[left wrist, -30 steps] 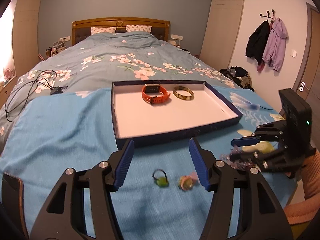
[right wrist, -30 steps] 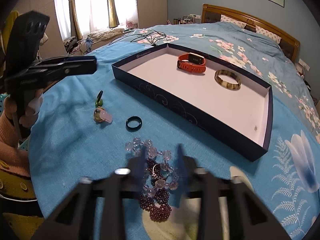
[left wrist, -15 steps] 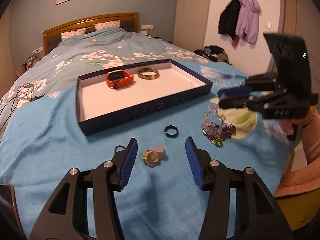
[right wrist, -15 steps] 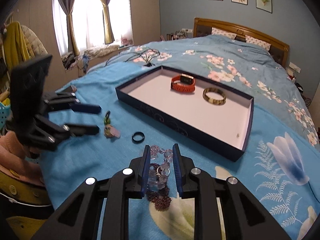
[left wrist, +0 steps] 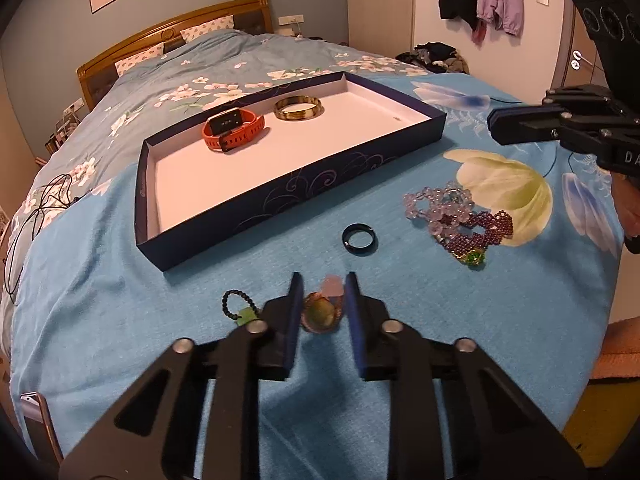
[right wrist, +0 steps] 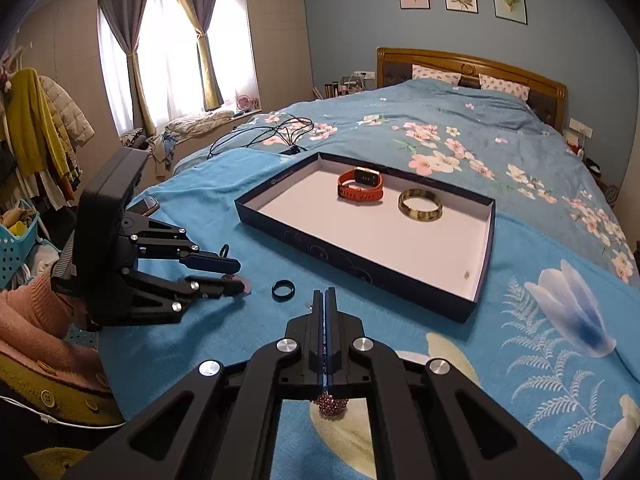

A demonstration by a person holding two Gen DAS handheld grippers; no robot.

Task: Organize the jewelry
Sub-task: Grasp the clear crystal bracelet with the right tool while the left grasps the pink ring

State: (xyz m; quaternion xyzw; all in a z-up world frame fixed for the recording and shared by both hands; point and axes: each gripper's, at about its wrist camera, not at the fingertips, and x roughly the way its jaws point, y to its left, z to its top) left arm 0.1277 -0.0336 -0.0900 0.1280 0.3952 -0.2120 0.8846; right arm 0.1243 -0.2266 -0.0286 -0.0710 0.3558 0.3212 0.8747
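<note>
Your left gripper (left wrist: 322, 300) sits low on the blue bedspread (left wrist: 120, 280) with its jaws narrowed around the small round pendant (left wrist: 320, 314) — a greenish stone in a coppery rim with a pink piece at its far end. The pads look close to the rim on both sides, but I cannot tell whether they are pressing it yet. Just left of that gripper lies a little black bead loop with a green tag (left wrist: 240, 308), apart from the pendant.

Your right gripper (right wrist: 325, 304) is fully closed; a thin strand runs between the pads and a knot of dark red beads (right wrist: 331, 405) hangs beneath, so it seems to have the beaded bracelet cluster (left wrist: 460, 220) by one strand. In the left view that heap still rests on the cover, near right of the black ring (left wrist: 359, 239).

The pendant is likely light, hard and smooth-edged — pinch across its widest part, square to the rim, or it may squirt out. The bead strings are limp and tangled: expect the rest to trail and swing, so lift slowly.

The dark blue box tray (left wrist: 288, 196) lies beyond, holding the orange smartwatch (left wrist: 234, 130) and the gold bangle (left wrist: 298, 108), with bare floor near its front wall.
</note>
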